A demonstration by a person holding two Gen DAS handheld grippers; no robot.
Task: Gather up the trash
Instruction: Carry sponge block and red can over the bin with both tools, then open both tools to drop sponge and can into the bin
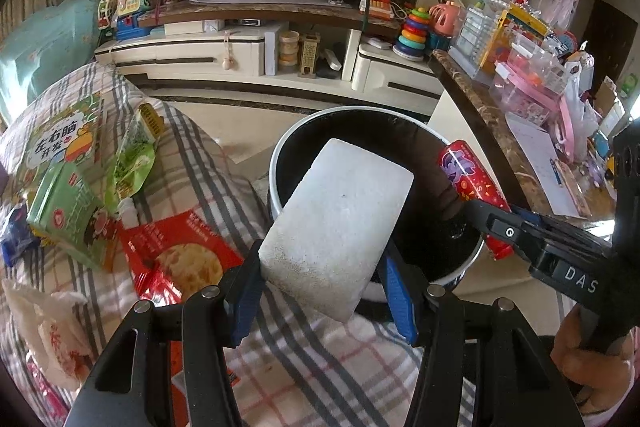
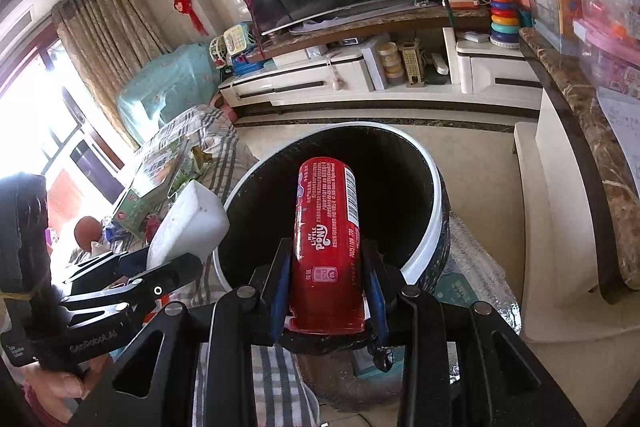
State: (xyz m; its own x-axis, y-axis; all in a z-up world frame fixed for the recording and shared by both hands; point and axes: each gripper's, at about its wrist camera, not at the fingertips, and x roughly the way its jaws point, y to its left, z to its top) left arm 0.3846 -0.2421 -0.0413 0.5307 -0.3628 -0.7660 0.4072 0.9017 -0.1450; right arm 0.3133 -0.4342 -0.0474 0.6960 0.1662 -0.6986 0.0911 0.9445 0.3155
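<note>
My left gripper point(image 1: 320, 291) is shut on a white foam block point(image 1: 336, 223), which sticks out over the near rim of a round bin with a black liner point(image 1: 280, 163). My right gripper point(image 2: 326, 291) is shut on a red cylindrical can point(image 2: 326, 235) that points out over the same bin point(image 2: 430, 227). In the left wrist view the red can point(image 1: 472, 183) and the right gripper point(image 1: 494, 227) come in from the right above the bin. In the right wrist view the foam block point(image 2: 188, 223) and the left gripper point(image 2: 160, 267) sit at the bin's left edge.
A checked cloth point(image 1: 192, 155) left of the bin carries a red snack packet point(image 1: 180, 255), green boxes point(image 1: 68, 211), a green wrapper point(image 1: 132, 163) and a white bag point(image 1: 52, 335). A marble-topped counter point(image 1: 480, 103) stands right of the bin. A TV cabinet point(image 1: 248, 55) lines the far wall.
</note>
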